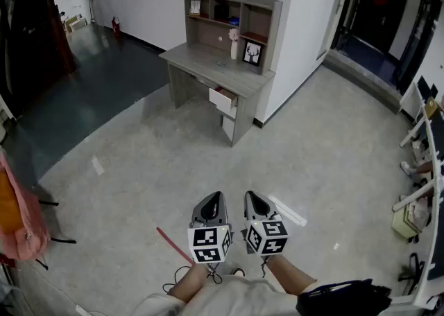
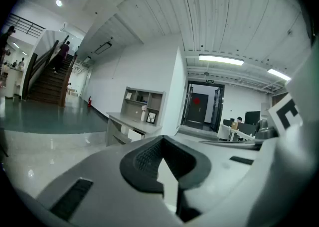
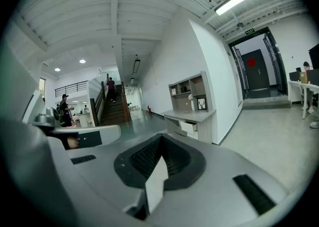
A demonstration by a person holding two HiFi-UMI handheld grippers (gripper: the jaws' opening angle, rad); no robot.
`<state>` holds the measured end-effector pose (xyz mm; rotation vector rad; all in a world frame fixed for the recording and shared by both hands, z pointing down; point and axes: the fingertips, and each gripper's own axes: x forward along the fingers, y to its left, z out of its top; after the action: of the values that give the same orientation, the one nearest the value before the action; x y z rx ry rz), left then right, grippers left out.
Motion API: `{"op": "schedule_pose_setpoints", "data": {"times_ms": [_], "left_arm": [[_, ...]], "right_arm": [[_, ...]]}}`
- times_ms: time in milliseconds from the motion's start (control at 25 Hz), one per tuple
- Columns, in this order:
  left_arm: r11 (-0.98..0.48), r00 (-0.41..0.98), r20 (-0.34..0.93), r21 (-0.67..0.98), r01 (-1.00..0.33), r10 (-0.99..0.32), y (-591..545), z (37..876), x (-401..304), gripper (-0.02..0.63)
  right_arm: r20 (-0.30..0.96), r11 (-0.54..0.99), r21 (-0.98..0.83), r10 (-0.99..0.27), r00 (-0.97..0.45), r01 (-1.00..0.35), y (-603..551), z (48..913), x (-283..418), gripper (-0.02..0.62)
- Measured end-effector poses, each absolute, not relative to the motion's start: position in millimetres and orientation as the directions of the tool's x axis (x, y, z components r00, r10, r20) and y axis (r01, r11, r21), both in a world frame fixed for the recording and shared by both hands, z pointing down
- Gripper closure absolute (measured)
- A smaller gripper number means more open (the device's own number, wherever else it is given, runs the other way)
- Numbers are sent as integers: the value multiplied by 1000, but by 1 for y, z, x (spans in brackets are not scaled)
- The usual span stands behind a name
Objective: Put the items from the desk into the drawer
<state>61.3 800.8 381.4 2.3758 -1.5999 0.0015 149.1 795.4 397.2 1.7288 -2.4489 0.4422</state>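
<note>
Far across the floor [image 1: 139,155], the worktop [image 1: 208,65] carries a framed picture [image 1: 252,52], its drawer [image 1: 223,100] pulled open. Close by, the left gripper [image 1: 214,200] and right gripper [image 1: 254,200] hover side by side, jaws clenched, empty.

A pale speckled floor [image 1: 333,169] meets white walls [image 1: 305,23], with dark doors [image 1: 378,10] beyond.

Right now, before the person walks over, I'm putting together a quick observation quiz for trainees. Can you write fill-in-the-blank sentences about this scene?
1. The desk stands against the white wall, and its upper drawer is ____ (open or closed).
2. The left gripper and the right gripper are far from the desk, and both have their jaws ____ with nothing between them.
3. The framed picture on the desk shows a ____.

Missing words: open; shut; deer.
</note>
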Motion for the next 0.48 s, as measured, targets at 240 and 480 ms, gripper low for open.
{"op": "schedule_pose_setpoints", "data": {"times_ms": [240, 480], "left_arm": [[-345, 385, 154, 233, -909, -910, 798, 382, 55, 607], [-343, 381, 149, 229, -911, -912, 796, 382, 43, 607]], "right_arm": [[261, 312, -163, -901, -346, -936, 793, 397, 143, 597], [255, 309, -180, -902, -347, -934, 789, 397, 133, 597]]}}
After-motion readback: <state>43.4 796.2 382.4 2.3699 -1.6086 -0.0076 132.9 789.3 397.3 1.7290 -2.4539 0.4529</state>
